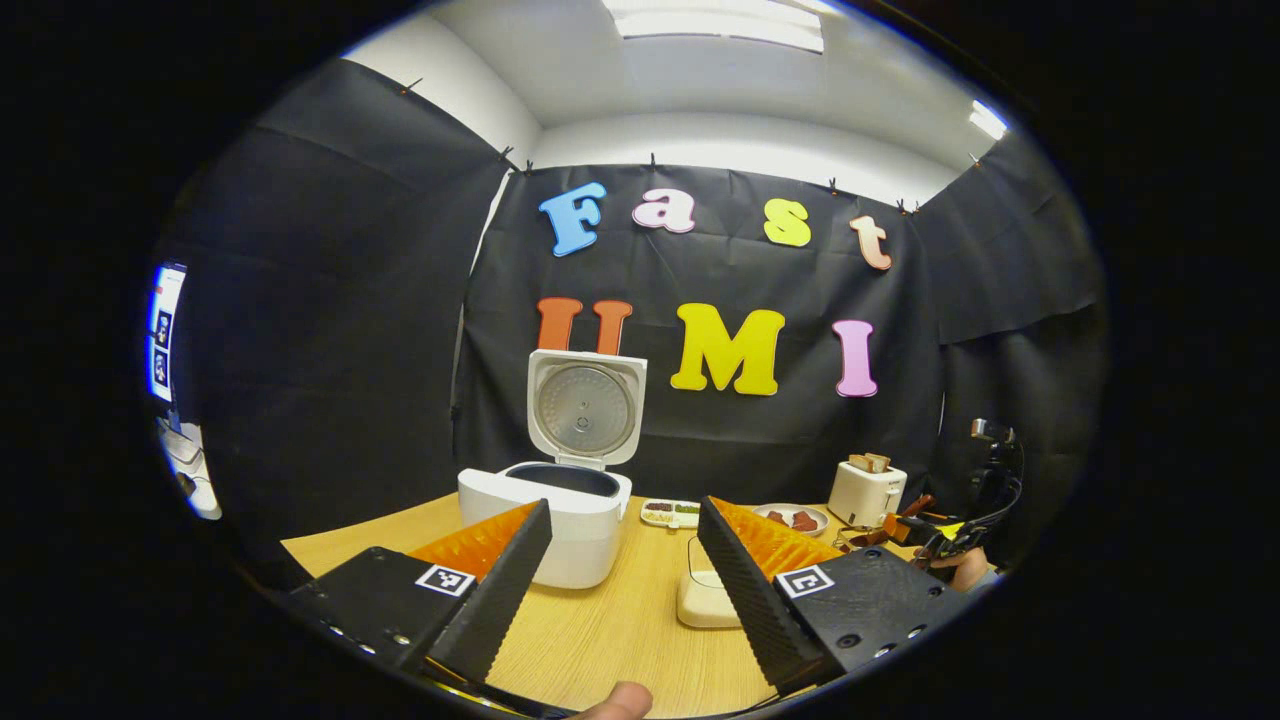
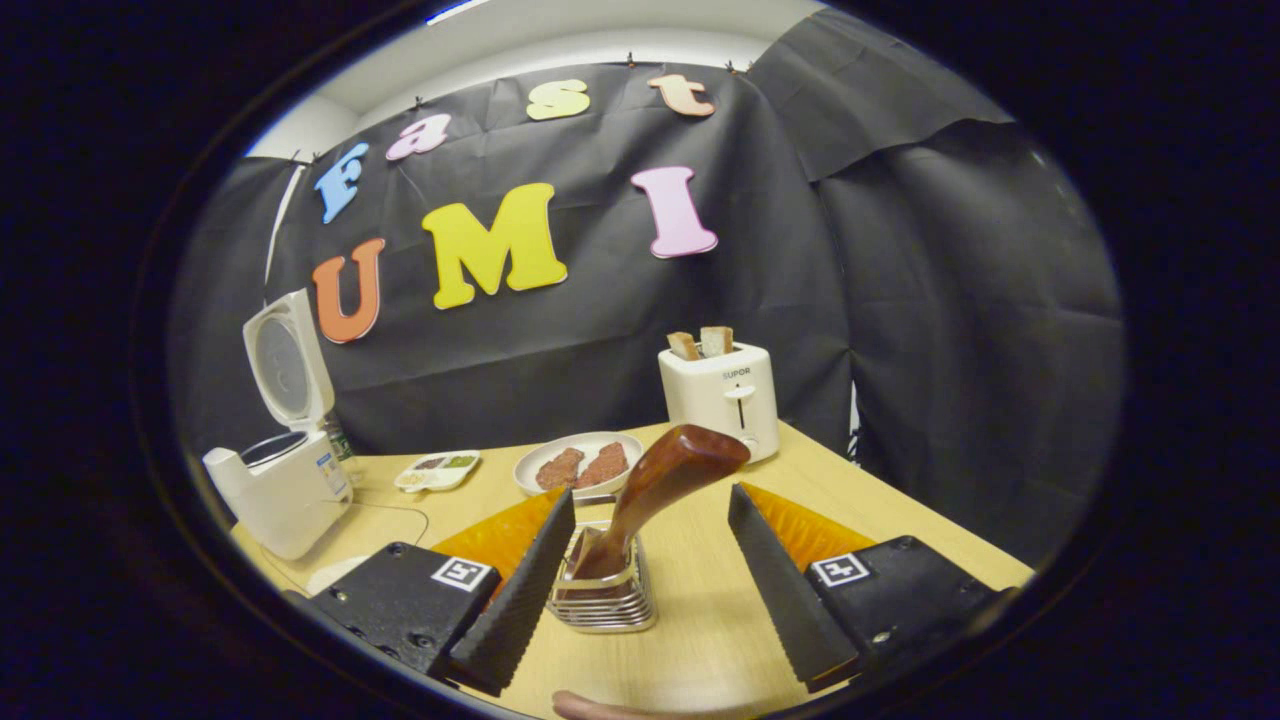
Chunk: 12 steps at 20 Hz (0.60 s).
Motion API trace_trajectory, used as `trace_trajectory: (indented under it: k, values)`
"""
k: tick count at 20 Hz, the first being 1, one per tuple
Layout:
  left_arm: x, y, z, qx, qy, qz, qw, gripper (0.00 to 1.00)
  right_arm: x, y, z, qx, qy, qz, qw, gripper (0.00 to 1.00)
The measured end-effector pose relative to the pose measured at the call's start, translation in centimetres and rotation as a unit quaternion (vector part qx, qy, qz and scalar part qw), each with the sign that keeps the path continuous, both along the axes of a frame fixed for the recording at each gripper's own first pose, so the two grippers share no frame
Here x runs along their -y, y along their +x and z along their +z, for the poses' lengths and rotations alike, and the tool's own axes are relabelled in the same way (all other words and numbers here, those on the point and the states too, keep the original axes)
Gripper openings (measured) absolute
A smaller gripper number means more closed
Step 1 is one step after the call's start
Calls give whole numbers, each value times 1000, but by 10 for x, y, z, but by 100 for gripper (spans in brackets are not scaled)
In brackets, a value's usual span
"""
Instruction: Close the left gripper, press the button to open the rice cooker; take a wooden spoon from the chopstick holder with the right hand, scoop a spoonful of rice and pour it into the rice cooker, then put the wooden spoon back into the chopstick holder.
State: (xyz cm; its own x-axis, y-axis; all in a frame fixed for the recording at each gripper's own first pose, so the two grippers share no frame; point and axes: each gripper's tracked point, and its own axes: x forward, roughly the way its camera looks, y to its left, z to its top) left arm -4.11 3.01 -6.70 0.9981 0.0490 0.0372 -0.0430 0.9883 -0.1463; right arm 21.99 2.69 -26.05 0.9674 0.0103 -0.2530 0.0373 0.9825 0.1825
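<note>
The white rice cooker (image 1: 560, 520) stands on the wooden table with its lid (image 1: 586, 406) swung up. My left gripper (image 1: 625, 545) is open and empty, a little in front of the cooker. A cream bowl (image 1: 705, 600) sits just behind its right finger; I cannot see inside it. In the right gripper view the wooden spoon (image 2: 660, 480) leans in the wire chopstick holder (image 2: 603, 590). My right gripper (image 2: 648, 560) is open around the spoon and holder, not touching them. The rice cooker (image 2: 285, 470) is far left there. The other gripper (image 1: 935, 530) shows at the right of the left gripper view.
A white toaster (image 2: 720, 395) with two bread slices stands at the back of the table. A plate of brown food (image 2: 580, 465) and a small divided dish (image 2: 437, 470) lie between it and the cooker. A cord (image 2: 400, 510) runs across the table.
</note>
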Motion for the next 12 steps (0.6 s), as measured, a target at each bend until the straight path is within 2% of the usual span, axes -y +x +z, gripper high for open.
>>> trace_trajectory:
  k: [1,2,3,5,6,7,8,9,11,12]
  values:
    - [0,-9,3,7,4,-1,1000,94,-6,4,-5,-10,4,2,1000,94]
    - [-2,-15,6,12,6,-4,1000,94,-10,7,-7,-13,14,1,1000,81]
    - [-5,-20,8,17,2,-6,1000,94,-15,10,-4,-10,25,1,1000,84]
    - [-4,-27,14,26,-9,-23,999,94,-18,13,-4,-14,28,-9,999,65]
    - [-2,-30,13,24,-15,-32,999,94,-18,14,-5,-22,26,-18,999,76]
    - [-1,-32,11,23,-19,-38,999,94,-17,17,-3,-27,25,-26,999,48]
    - [1,-34,12,25,-16,-43,999,94,-17,19,2,-27,24,-31,999,51]
    - [1,-35,13,26,-13,-42,999,94,-18,21,8,-28,26,-33,999,31]
    - [3,-35,9,23,-1,-42,999,94,-27,29,13,-36,19,-24,999,24]
    - [6,-34,7,18,7,-46,999,94,-28,31,18,-35,9,-24,999,23]
